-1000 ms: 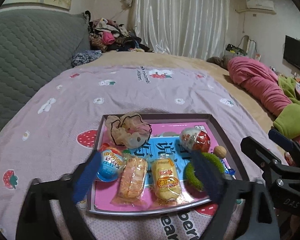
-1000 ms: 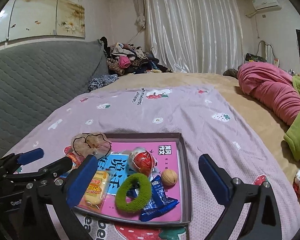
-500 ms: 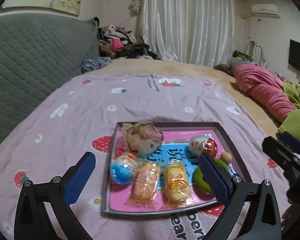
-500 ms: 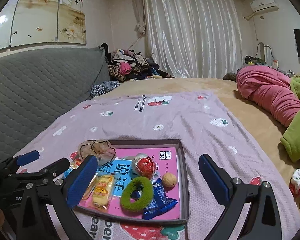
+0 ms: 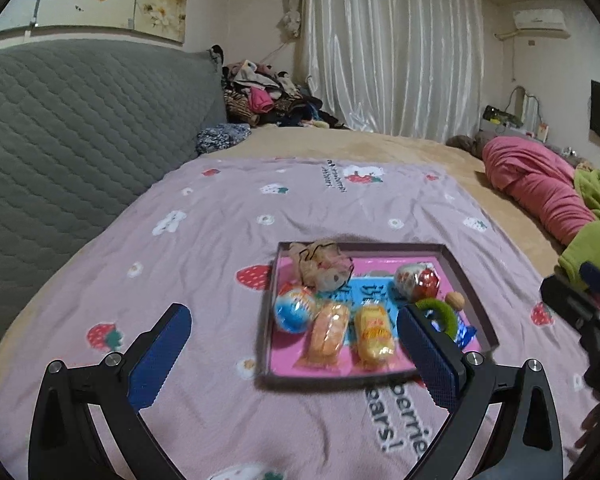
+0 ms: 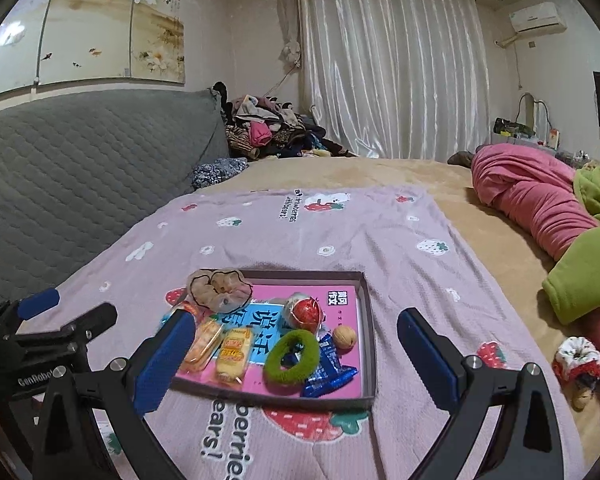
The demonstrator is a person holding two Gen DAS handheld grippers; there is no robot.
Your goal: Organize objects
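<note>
Two tongs, left tongs (image 5: 292, 344) and right tongs (image 6: 296, 344), are held wide and empty above a snack-filled tray (image 6: 370, 344) on the bed.

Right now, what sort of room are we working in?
Most likely a bedroom in a home. The tray sits on a strawberry-print blanket spread over a bed with a quilted grey headboard, and clothes are piled by the curtains.

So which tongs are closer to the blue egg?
Left. The left tongs hang open just in front of the blue egg; the right tongs sit further over, by the green ring.
</note>
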